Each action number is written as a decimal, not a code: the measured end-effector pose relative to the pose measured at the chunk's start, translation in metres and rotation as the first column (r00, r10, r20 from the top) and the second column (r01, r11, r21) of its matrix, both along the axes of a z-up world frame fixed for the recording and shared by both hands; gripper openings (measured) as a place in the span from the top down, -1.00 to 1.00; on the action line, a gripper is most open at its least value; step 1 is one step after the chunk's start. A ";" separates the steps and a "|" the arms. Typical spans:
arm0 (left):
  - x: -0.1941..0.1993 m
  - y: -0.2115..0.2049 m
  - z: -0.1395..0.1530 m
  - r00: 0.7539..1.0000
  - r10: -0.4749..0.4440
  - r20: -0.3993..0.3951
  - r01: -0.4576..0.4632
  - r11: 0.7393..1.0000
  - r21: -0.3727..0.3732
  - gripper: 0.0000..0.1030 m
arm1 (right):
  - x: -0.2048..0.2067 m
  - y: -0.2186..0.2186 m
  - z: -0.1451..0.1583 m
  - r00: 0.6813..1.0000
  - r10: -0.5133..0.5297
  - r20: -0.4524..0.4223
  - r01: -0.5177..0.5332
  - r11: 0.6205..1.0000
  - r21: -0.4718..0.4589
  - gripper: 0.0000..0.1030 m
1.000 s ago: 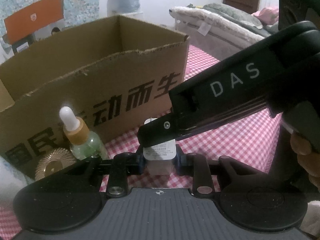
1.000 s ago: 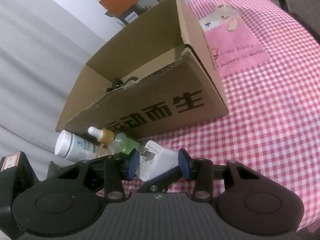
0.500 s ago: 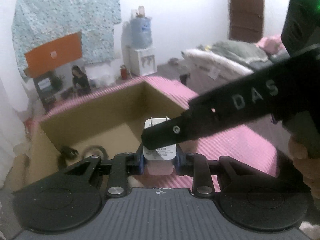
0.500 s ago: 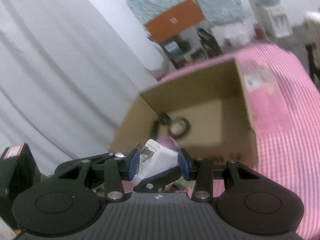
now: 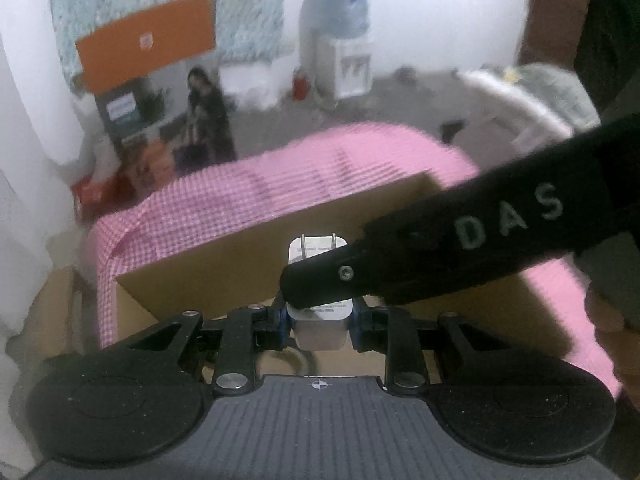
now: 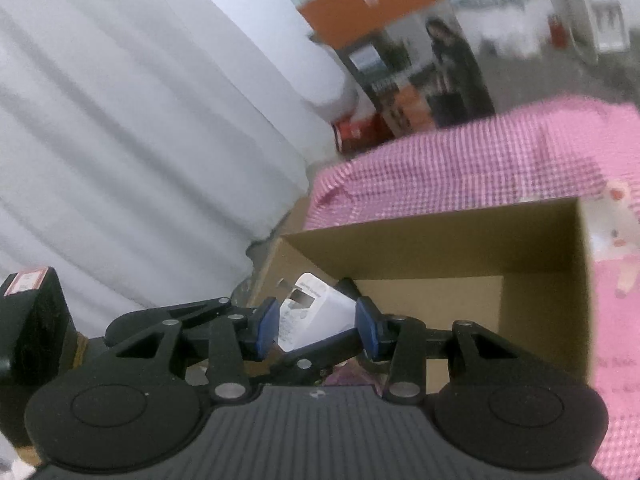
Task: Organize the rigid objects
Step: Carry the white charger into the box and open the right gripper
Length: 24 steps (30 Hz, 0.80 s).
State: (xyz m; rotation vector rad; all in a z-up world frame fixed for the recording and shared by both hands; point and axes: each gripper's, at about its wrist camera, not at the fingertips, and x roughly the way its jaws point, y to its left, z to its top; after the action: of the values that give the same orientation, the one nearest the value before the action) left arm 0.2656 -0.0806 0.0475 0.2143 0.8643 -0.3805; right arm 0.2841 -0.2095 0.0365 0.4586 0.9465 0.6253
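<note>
A white plug charger (image 5: 314, 252) with two metal prongs hangs over the open cardboard box (image 5: 240, 264). My left gripper (image 5: 320, 320) is shut on its lower body with the blue pads on either side. The right gripper's black finger (image 5: 400, 268) crosses in front of the charger from the right. In the right wrist view the same charger (image 6: 316, 308) lies tilted between the blue pads of my right gripper (image 6: 316, 326), which is shut on it too. Beyond it the box (image 6: 440, 248) stands open, its inside mostly bare brown.
The box rests on a pink checked cloth (image 5: 260, 192) that drapes over the far edge. A white curtain (image 6: 140, 140) hangs at the left. Behind stand an orange and dark carton (image 5: 148, 48), a water dispenser (image 5: 344, 32) and a bed (image 5: 532, 92).
Both grippers rose together with the charger, from low beside the box's printed front to above its open top. The dropper bottle and white jar dropped out of view.
</note>
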 end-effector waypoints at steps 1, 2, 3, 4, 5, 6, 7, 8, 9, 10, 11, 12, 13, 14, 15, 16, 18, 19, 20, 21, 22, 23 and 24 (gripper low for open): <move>0.011 0.000 -0.007 1.000 0.008 -0.026 -0.008 1.000 0.008 0.49 | 0.012 0.002 -0.007 1.000 0.002 -0.028 -0.002 1.000 0.001 0.12; 0.023 0.002 -0.013 0.998 0.018 -0.054 -0.018 1.000 0.011 0.49 | 0.025 0.005 -0.014 0.998 -0.001 -0.059 0.001 1.000 0.001 0.12; 0.031 0.003 -0.018 0.997 0.026 -0.077 -0.025 1.000 0.015 0.49 | 0.037 0.007 -0.022 0.996 -0.001 -0.087 0.000 1.000 -0.002 0.12; 0.041 0.003 -0.026 0.994 0.032 -0.100 -0.030 0.999 0.020 0.49 | 0.041 0.005 -0.029 0.994 0.001 -0.109 -0.002 1.000 -0.003 0.12; 0.048 0.004 -0.031 0.992 0.040 -0.123 -0.038 0.999 0.020 0.49 | 0.051 0.005 -0.036 0.991 0.001 -0.132 -0.002 1.000 -0.005 0.12; 0.055 0.004 -0.037 0.988 0.046 -0.148 -0.044 0.999 0.019 0.49 | 0.060 0.005 -0.043 0.988 0.002 -0.156 -0.004 1.000 -0.007 0.12; 0.062 0.004 -0.043 0.984 0.050 -0.172 -0.047 0.999 0.021 0.49 | 0.069 0.006 -0.050 0.984 0.003 -0.180 -0.005 1.000 -0.011 0.12; 0.068 0.003 -0.049 0.980 0.050 -0.192 -0.046 0.999 0.026 0.49 | 0.076 0.006 -0.057 0.980 0.003 -0.200 -0.006 1.000 -0.017 0.12; 0.073 0.002 -0.054 0.977 0.055 -0.208 -0.050 0.998 0.029 0.49 | 0.084 0.006 -0.065 0.976 0.003 -0.218 -0.009 1.000 -0.026 0.12; 0.077 0.002 -0.059 0.972 0.061 -0.227 -0.055 0.998 0.031 0.49 | 0.089 0.007 -0.071 0.973 0.004 -0.231 -0.012 0.999 -0.032 0.12; 0.082 0.003 -0.064 0.967 0.069 -0.245 -0.064 0.998 0.029 0.49 | 0.094 0.008 -0.076 0.969 0.008 -0.246 -0.018 0.999 -0.038 0.12; 0.087 0.002 -0.068 0.963 0.074 -0.258 -0.069 0.997 0.031 0.49 | 0.099 0.008 -0.082 0.966 0.006 -0.260 -0.018 0.999 -0.043 0.12; 0.091 0.002 -0.073 0.960 0.081 -0.269 -0.075 0.997 0.034 0.49 | 0.103 0.009 -0.087 0.963 0.004 -0.270 -0.017 0.999 -0.049 0.12; 0.094 0.001 -0.076 0.956 0.086 -0.279 -0.079 0.996 0.036 0.49 | 0.107 0.009 -0.092 0.960 0.002 -0.279 -0.017 0.999 -0.051 0.12; 0.097 -0.001 -0.079 0.955 0.088 -0.284 -0.080 0.996 0.039 0.49 | 0.111 0.010 -0.096 0.958 0.001 -0.286 -0.017 0.998 -0.055 0.13; 0.100 -0.001 -0.082 0.954 0.088 -0.288 -0.079 0.996 0.043 0.49 | 0.114 0.011 -0.099 0.957 -0.001 -0.291 -0.017 0.998 -0.060 0.13; 0.103 -0.002 -0.087 0.951 0.088 -0.298 -0.077 0.996 0.049 0.49 | 0.120 0.013 -0.106 0.953 -0.004 -0.302 -0.017 0.998 -0.068 0.13; 0.102 -0.004 -0.087 0.950 0.088 -0.299 -0.076 0.996 0.051 0.48 | 0.122 0.013 -0.108 0.952 -0.005 -0.306 -0.017 0.997 -0.071 0.13; 0.102 -0.004 -0.088 0.951 0.086 -0.296 -0.074 0.996 0.051 0.48 | 0.123 0.013 -0.110 0.952 -0.006 -0.307 -0.017 0.997 -0.072 0.13; 0.102 -0.004 -0.087 0.952 0.086 -0.293 -0.073 0.996 0.053 0.48 | 0.123 0.013 -0.110 0.952 -0.006 -0.305 -0.017 0.997 -0.074 0.13; 0.102 -0.003 -0.087 0.953 0.085 -0.292 -0.073 0.996 0.052 0.48 | 0.122 0.013 -0.110 0.953 -0.006 -0.302 -0.017 0.997 -0.073 0.13; 0.101 -0.004 -0.085 0.953 0.083 -0.291 -0.071 0.996 0.049 0.46 | 0.122 0.011 -0.108 0.955 -0.004 -0.298 -0.019 0.997 -0.076 0.13; 0.100 -0.005 -0.083 0.953 0.084 -0.290 -0.073 0.996 0.048 0.45 | 0.122 0.012 -0.107 0.956 -0.004 -0.292 -0.021 0.996 -0.083 0.13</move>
State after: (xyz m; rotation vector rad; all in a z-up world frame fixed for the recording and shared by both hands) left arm 0.3652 -0.0859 -0.0353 0.1586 1.1683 -0.3266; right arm 0.4062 -0.1979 -0.0709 0.4793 1.2524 0.5305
